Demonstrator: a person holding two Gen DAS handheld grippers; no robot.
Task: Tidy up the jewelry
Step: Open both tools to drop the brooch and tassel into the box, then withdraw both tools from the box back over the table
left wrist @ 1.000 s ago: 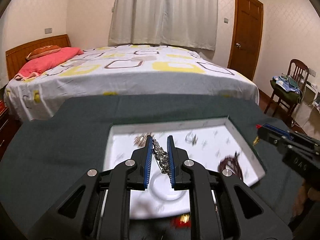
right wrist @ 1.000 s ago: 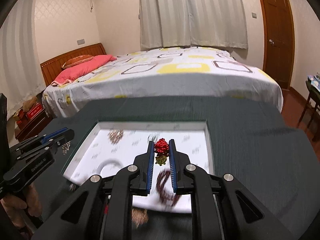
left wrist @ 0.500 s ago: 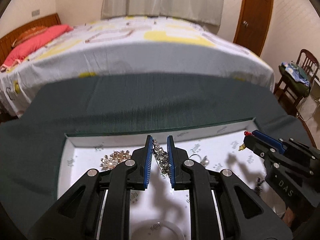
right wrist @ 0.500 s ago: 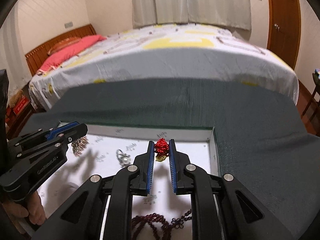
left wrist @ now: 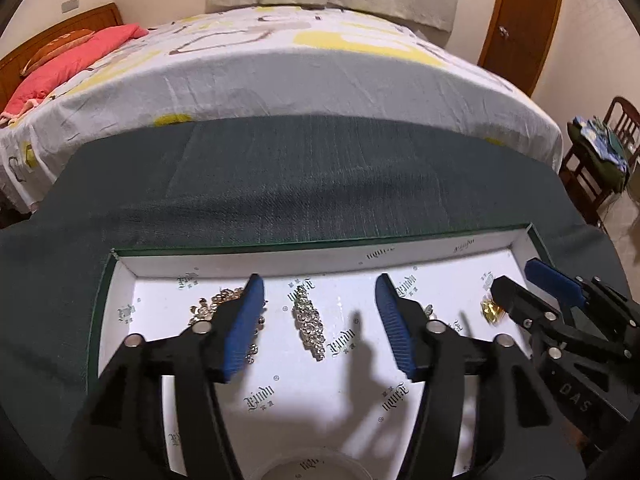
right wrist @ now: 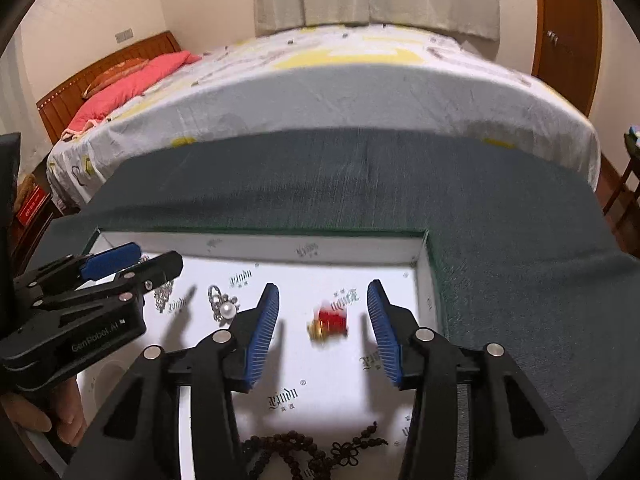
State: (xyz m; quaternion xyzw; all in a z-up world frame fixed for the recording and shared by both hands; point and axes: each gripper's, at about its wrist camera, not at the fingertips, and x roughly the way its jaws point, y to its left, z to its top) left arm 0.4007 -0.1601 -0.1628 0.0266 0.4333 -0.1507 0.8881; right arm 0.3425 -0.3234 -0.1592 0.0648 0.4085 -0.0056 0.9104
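Note:
A shallow white printed tray [left wrist: 360, 254] [right wrist: 312, 246] lies on a dark green cloth. In the left wrist view my left gripper [left wrist: 318, 308] hangs over the tray, its jaws opening, and a rhinestone bar brooch [left wrist: 310, 326] lies loose on the tray floor between the fingers, touching neither pad. In the right wrist view my right gripper [right wrist: 322, 304] is also opening; a red and gold charm [right wrist: 330, 322], blurred, sits on the tray between its fingers, free of both. The left gripper [right wrist: 132, 266] shows at that view's left, the right gripper [left wrist: 520, 294] at the other view's right.
A gold-and-pearl brooch [left wrist: 218, 304] lies behind the left finger. A pearl ring piece [right wrist: 224, 306] and a dark bead bracelet [right wrist: 304, 452] rest in the tray. A round white dish [left wrist: 316, 466] is at its near edge. A bed [left wrist: 300, 68] stands beyond the table.
Both grippers went from shut to open. The rhinestone brooch left the left jaws and lies on the tray; the red charm dropped from the right jaws onto the tray.

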